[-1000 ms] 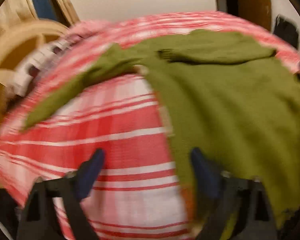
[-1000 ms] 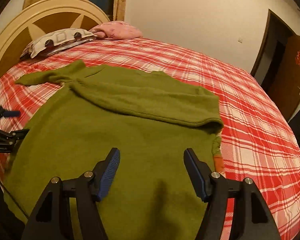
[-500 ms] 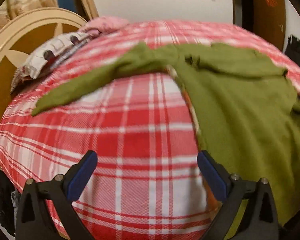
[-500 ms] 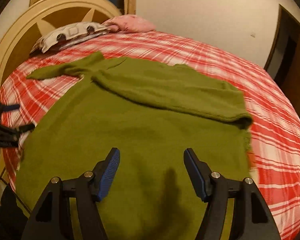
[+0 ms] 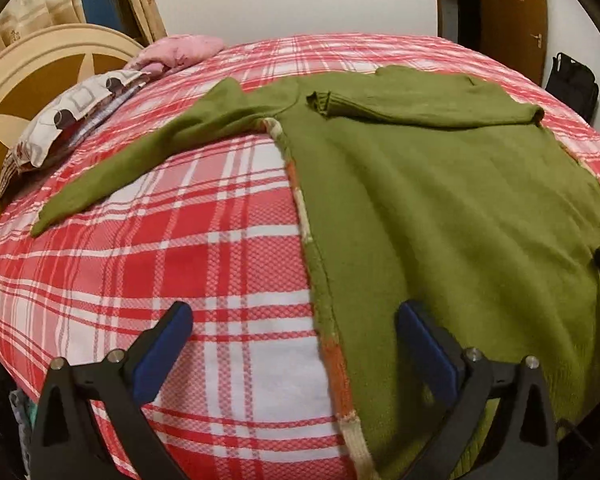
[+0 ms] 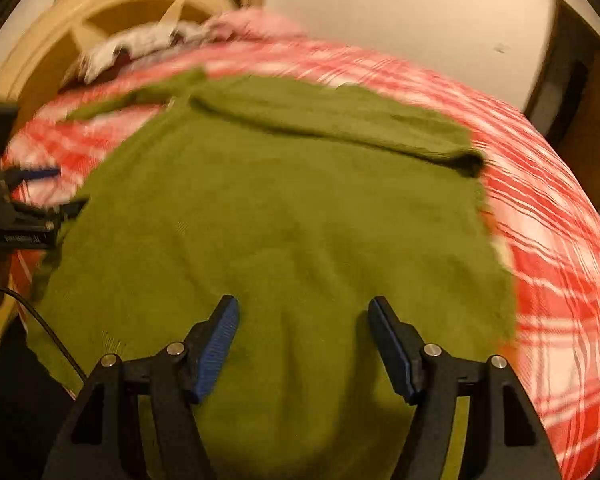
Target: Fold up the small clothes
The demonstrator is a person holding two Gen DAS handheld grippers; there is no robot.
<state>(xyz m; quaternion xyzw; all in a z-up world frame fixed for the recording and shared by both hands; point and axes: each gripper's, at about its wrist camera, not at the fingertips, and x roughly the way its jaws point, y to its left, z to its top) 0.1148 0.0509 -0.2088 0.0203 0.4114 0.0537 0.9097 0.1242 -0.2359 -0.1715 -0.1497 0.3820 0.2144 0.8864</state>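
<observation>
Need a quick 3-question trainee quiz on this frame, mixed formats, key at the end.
1. True or false: both sleeves of the green sweater are folded across its body.
2. The left gripper straddles: A) the pink pillow B) the sweater's side seam C) bare headboard.
3. Fill in: the right gripper hovers over the sweater with jaws ____.

Key: 1 false, one sleeve lies stretched out on the plaid bedspread; 2 B; 3 open.

A green sweater (image 6: 284, 220) lies spread on the red plaid bed (image 6: 560, 240), one sleeve folded across its far part. The right hand-held gripper (image 6: 304, 340) hangs over its near hem, jaws apart and empty. The left hand-held gripper (image 6: 40, 196) shows at the sweater's left edge.
</observation>
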